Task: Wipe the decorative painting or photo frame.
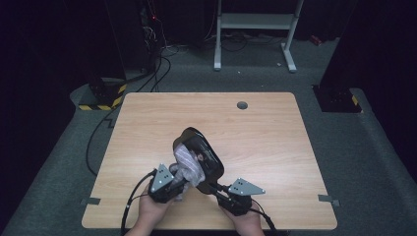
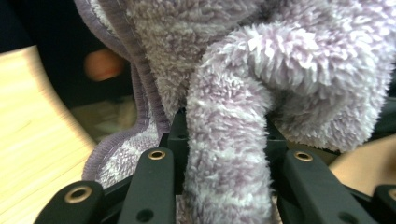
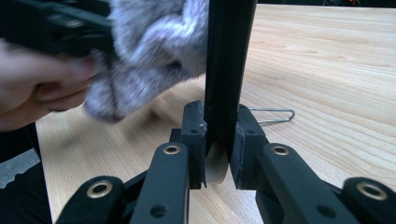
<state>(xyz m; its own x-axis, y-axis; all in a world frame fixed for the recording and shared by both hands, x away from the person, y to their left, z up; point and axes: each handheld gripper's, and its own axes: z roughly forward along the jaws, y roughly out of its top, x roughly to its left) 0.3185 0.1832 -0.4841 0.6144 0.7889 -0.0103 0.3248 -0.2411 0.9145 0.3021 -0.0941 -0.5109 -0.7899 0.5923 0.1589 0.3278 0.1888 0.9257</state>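
High view, nearest first: two hands hold the grippers at the near edge of the light wooden table point(image 1: 275, 128). The left gripper point(image 1: 178, 186) clamps a fluffy lilac-and-white striped cloth point(image 1: 187, 162) pressed against a black glossy oval pan point(image 1: 202, 150). The right gripper point(image 1: 216, 187) pinches the pan's black handle point(image 3: 229, 65), holding the pan tilted above the table's middle.

A wooden table point(image 1: 255, 128) seen from above. Near its front edge, the left gripper point(image 1: 183, 183) presses a lilac fluffy cloth point(image 1: 187, 162) against a black pan point(image 1: 202, 150), held tilted by the right gripper point(image 1: 216, 189).
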